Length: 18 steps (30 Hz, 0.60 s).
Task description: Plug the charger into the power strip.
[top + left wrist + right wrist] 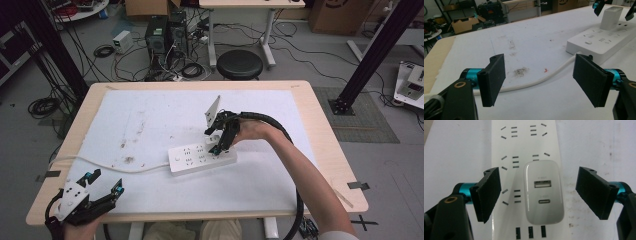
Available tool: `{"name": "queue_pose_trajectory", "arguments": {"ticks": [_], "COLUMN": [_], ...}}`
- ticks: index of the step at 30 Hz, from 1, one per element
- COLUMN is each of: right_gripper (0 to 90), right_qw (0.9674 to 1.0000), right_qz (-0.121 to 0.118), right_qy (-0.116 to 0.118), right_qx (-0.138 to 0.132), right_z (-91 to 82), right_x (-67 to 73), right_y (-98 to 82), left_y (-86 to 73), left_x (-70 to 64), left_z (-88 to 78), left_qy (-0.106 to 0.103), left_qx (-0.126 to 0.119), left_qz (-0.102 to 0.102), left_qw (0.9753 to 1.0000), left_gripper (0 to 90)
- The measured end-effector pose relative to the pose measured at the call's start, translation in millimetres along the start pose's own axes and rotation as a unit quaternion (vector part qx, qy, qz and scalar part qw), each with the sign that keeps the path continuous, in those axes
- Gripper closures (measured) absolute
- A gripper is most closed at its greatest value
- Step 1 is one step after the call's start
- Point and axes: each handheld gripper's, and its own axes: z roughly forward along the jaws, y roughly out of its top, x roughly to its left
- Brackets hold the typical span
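Observation:
A white power strip lies mid-table, and its white cord trails off to the left. A white USB charger stands plugged into the strip. My right gripper points straight down over the charger. It is open, with a jaw on each side of the charger and a gap to both. My left gripper rests low at the table's front left corner, open and holding nothing, aimed toward the cord and strip.
A white mat with dirty smudges covers most of the wooden table. Beyond the far edge stand a black stool, tangled floor cables and black frame posts.

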Motion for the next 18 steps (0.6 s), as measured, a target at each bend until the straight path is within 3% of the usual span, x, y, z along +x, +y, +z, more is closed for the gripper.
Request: {"name": "queue_pose_trajectory", "arguments": {"ticks": [3,4,7,8,12,13,15,16,18], "right_gripper": [21.0,21.0,21.0,21.0,21.0,21.0,21.0,21.0,21.0], "right_qw": [1.0000,0.9997,0.9991,0.9982,0.9963,0.9944,0.9933,0.9905,0.9905], "right_qz": [0.008,0.020,0.029,0.035,0.051,0.060,0.067,0.081,0.081], "right_qy": [0.002,-0.011,-0.022,-0.039,-0.058,-0.076,-0.082,-0.096,-0.096], "right_qx": [0.002,-0.009,-0.023,-0.029,-0.037,-0.041,-0.046,-0.056,-0.056], "right_z": [-0.7,-5.5,-9.3,-13.1,-18.8,-23.5,-26.1,-32.0,-32.0], "right_x": [1.7,6.7,10.2,15.6,23.5,29.6,32.6,38.8,38.8], "right_y": [-0.8,-4.4,-8.3,-12.1,-18.2,-22.1,-24.5,-29.3,-29.3], "left_y": [-0.1,-0.5,-0.7,-0.7,-0.7,-0.6,0.1,0.4,0.7], "left_x": [-0.3,-0.2,0.8,1.2,3.9,4.7,5.9,6.2,6.8], "left_z": [0.9,3.3,4.2,5.2,8.8,9.8,11.7,12.6,13.7], "left_qy": [0.000,-0.002,-0.004,-0.005,-0.007,-0.008,-0.011,-0.011,-0.013], "left_qx": [-0.001,0.000,0.000,-0.002,0.001,0.001,0.002,0.003,0.003], "left_qz": [-0.001,0.000,0.000,-0.001,-0.001,0.000,-0.002,-0.001,0.001], "left_qw": [1.0000,1.0000,1.0000,1.0000,1.0000,1.0000,0.9999,0.9999,0.9999], "left_gripper": [26.1,26.1,26.1,26.1,26.1,26.1,26.1,26.1,26.1]}}
